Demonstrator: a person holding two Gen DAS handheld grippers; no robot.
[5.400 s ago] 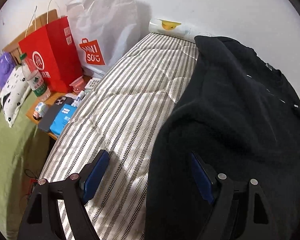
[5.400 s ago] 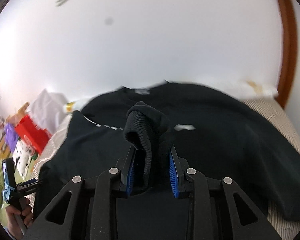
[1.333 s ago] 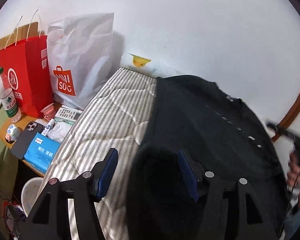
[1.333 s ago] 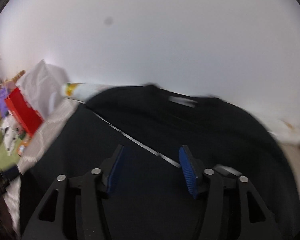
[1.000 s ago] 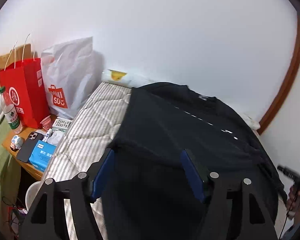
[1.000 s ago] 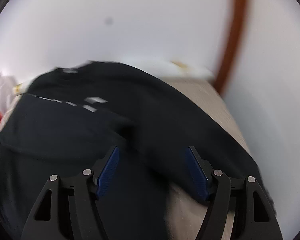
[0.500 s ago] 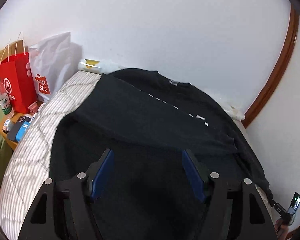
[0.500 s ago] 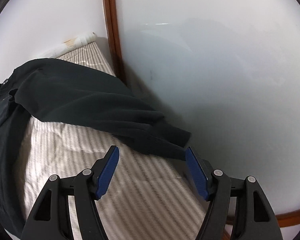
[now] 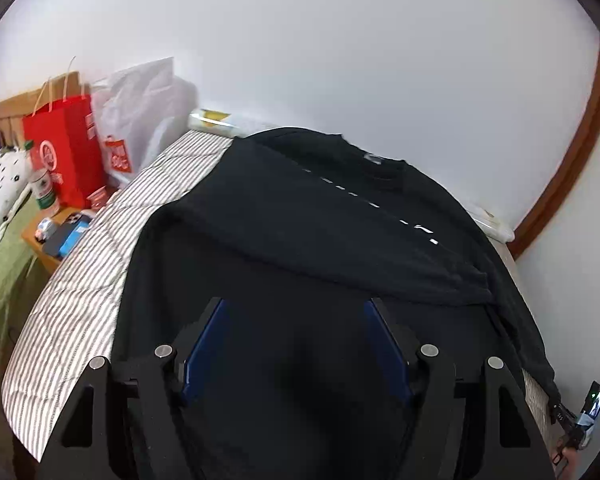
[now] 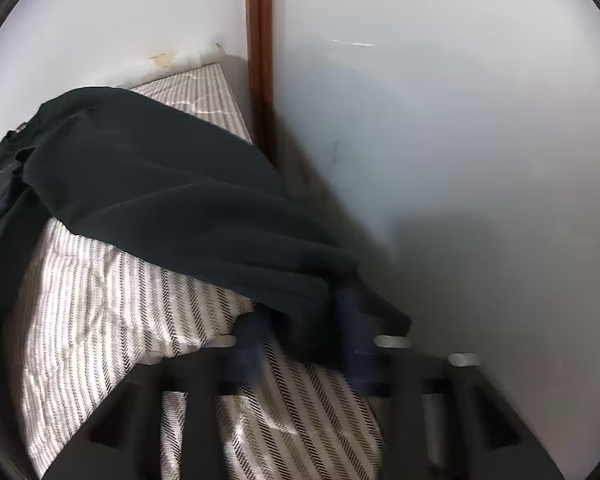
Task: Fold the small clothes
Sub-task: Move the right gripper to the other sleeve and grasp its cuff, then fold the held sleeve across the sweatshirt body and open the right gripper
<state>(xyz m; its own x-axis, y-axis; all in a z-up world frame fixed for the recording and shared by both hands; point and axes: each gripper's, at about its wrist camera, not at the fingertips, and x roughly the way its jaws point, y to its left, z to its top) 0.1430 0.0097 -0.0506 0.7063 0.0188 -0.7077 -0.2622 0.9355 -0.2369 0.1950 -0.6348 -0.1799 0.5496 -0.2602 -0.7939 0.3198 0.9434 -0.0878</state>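
Right gripper [image 10: 304, 344] closing on the sleeve cuff

Its blurred jaws have just been closing around the cuff of the black soft knit sweatshirt [image 10: 172, 204]; the sleeve runs away up-left over the striped quilted mattress [image 10: 100, 320]. Left gripper [image 9: 296, 344] hovers spread above the sweatshirt body, farther from the cuff.

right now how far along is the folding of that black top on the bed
Early on. Done: one sleeve lies folded across the chest of the black sweatshirt, which is spread on the striped mattress. In hand: the right gripper has just been closing on the cuff of the other sleeve by the wall. The left gripper hangs open over the body. Left: folding that sleeve in, then the body.
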